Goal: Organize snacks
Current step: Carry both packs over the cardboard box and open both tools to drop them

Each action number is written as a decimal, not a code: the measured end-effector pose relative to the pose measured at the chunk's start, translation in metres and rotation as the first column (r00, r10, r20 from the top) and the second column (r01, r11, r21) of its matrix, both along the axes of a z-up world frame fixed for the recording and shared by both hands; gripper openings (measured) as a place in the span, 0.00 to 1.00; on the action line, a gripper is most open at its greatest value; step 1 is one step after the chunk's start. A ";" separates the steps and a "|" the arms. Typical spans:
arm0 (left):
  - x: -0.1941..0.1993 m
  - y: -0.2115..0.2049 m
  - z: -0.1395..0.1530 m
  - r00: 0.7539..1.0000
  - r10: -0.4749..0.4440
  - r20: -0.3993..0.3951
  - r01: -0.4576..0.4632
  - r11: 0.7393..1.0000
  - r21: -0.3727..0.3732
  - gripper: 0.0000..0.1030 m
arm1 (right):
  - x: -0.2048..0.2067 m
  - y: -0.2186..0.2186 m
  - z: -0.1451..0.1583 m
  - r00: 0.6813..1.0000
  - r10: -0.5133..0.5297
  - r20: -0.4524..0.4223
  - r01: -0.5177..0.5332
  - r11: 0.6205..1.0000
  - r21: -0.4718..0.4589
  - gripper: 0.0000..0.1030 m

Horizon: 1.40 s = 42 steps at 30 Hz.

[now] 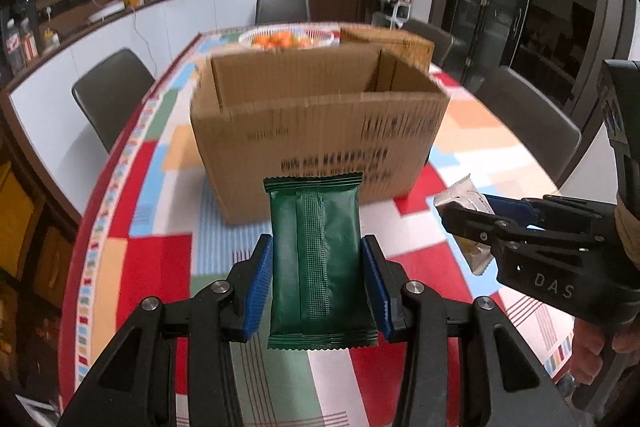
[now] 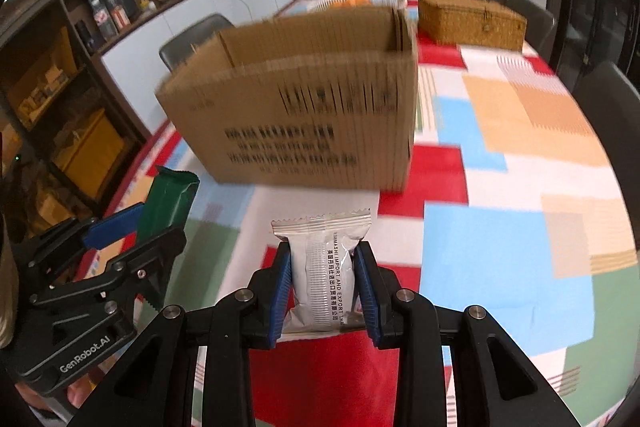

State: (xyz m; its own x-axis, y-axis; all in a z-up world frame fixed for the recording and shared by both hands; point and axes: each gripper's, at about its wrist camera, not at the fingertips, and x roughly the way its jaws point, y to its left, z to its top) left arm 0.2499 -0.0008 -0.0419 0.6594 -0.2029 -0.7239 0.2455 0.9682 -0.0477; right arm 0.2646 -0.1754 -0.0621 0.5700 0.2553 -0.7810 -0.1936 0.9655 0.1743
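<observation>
A dark green foil snack packet (image 1: 322, 263) was clamped between the blue pads of the left gripper (image 1: 318, 279) at lower centre of the left wrist view. A silver printed snack packet (image 2: 322, 275) was gripped likewise by the right gripper (image 2: 322, 287). Both were held above the multicoloured patchwork tablecloth (image 2: 500, 187). Beyond, at mid-frame, stood an open brown cardboard box (image 1: 320, 131), blurred, with a woven wicker case (image 2: 472, 19) behind.

Right gripper (image 2: 322, 291) clamped on a silver snack packet (image 2: 322, 267), open cardboard box (image 2: 296, 107) ahead on the patchwork tablecloth (image 2: 500, 187), left gripper (image 2: 132, 227) at left gripping a green packet (image 2: 168, 203), woven basket (image 2: 472, 21) behind.
</observation>
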 end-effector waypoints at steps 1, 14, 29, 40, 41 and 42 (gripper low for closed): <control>0.000 0.001 0.006 1.000 0.002 0.017 -0.002 1.000 -0.002 0.42 | 0.001 0.001 0.006 1.000 -0.001 0.019 0.001 1.000 0.001 0.32; 0.026 0.007 0.064 0.987 0.012 0.160 -0.008 1.000 -0.025 0.42 | 0.029 0.002 0.073 0.979 -0.031 0.204 0.029 0.999 0.014 0.32; 0.098 0.015 0.082 0.990 0.025 0.136 -0.019 0.999 -0.046 0.42 | 0.092 0.019 0.098 0.974 -0.013 0.226 0.018 1.000 -0.019 0.32; 0.149 0.012 0.056 0.999 0.032 0.025 -0.030 0.998 -0.048 0.42 | 0.136 0.027 0.081 0.987 -0.010 0.158 0.020 0.998 -0.066 0.32; 0.153 0.011 0.054 0.999 0.030 0.017 -0.029 0.999 -0.045 0.42 | 0.139 0.028 0.079 0.988 -0.007 0.153 0.018 0.997 -0.070 0.32; 0.156 0.010 0.051 1.000 0.031 0.007 -0.030 0.999 -0.042 0.42 | 0.142 0.029 0.077 0.989 -0.004 0.145 0.016 0.997 -0.078 0.32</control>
State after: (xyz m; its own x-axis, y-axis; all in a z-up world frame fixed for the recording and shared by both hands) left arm 0.4060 0.0096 0.0093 0.6716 -0.2127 -0.7098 0.2166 0.9724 -0.0865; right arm 0.4067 -0.1468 0.0145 0.6808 0.1903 -0.7074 -0.2017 0.9770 0.0687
